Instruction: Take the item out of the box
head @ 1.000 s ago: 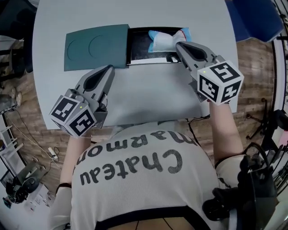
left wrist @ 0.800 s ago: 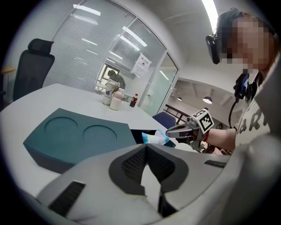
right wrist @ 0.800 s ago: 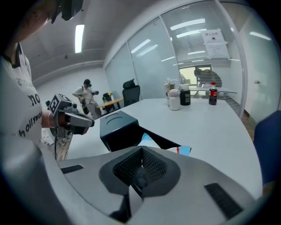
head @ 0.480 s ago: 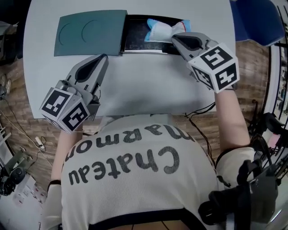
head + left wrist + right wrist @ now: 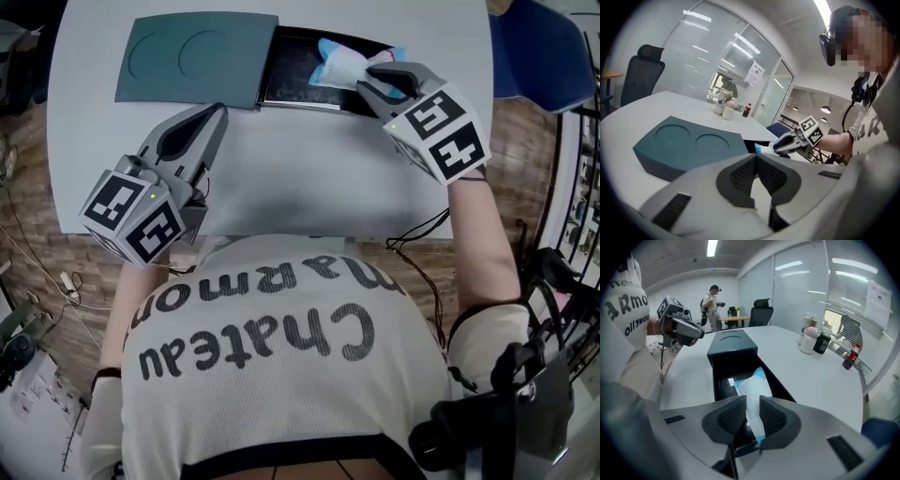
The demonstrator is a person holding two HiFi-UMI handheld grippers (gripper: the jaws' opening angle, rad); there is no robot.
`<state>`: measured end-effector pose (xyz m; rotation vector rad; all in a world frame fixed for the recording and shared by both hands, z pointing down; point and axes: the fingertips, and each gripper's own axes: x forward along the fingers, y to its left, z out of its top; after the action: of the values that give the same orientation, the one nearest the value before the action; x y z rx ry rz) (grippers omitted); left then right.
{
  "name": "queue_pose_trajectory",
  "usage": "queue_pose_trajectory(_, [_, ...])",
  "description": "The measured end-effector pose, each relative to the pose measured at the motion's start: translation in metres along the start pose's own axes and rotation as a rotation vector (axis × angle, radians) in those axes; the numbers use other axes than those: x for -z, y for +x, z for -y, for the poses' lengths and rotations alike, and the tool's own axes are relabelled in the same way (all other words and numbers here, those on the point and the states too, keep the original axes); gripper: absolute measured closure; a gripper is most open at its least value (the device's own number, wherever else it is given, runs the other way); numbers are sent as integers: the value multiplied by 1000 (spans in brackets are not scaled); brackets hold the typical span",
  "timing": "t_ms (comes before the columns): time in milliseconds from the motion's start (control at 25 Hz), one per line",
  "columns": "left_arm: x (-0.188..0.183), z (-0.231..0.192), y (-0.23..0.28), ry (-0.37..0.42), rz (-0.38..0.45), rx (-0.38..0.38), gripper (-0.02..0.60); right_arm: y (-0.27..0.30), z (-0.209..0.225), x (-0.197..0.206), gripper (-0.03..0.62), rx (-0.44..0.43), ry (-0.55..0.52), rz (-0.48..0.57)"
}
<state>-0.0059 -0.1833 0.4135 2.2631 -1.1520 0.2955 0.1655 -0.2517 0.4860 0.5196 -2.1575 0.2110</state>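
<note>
A black box [image 5: 289, 86] lies open at the far side of the grey table, its teal lid [image 5: 192, 58] slid off to the left. Inside lies a white and blue packet [image 5: 339, 67]. My right gripper [image 5: 367, 82] reaches over the box's right end. In the right gripper view its jaws are opening, and the packet [image 5: 751, 389] stands between the pads [image 5: 772, 416], which do not press on it. My left gripper [image 5: 217, 111] hovers over bare table in front of the lid, shut and empty.
Bottles and cups [image 5: 811, 339] stand far off on the table. A black office chair [image 5: 761, 315] and a standing person [image 5: 712, 305] are behind the table. A blue chair [image 5: 534, 47] is at the table's right.
The right gripper has pushed forward over the box's end, and its jaws now stand apart around the packet. The left gripper has barely moved.
</note>
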Motion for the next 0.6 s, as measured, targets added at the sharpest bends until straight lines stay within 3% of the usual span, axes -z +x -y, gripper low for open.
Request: queue_pose_trajectory(600, [-12,-3,-9,-16,35,-9,597,15,8,1,499,26,-138,-149])
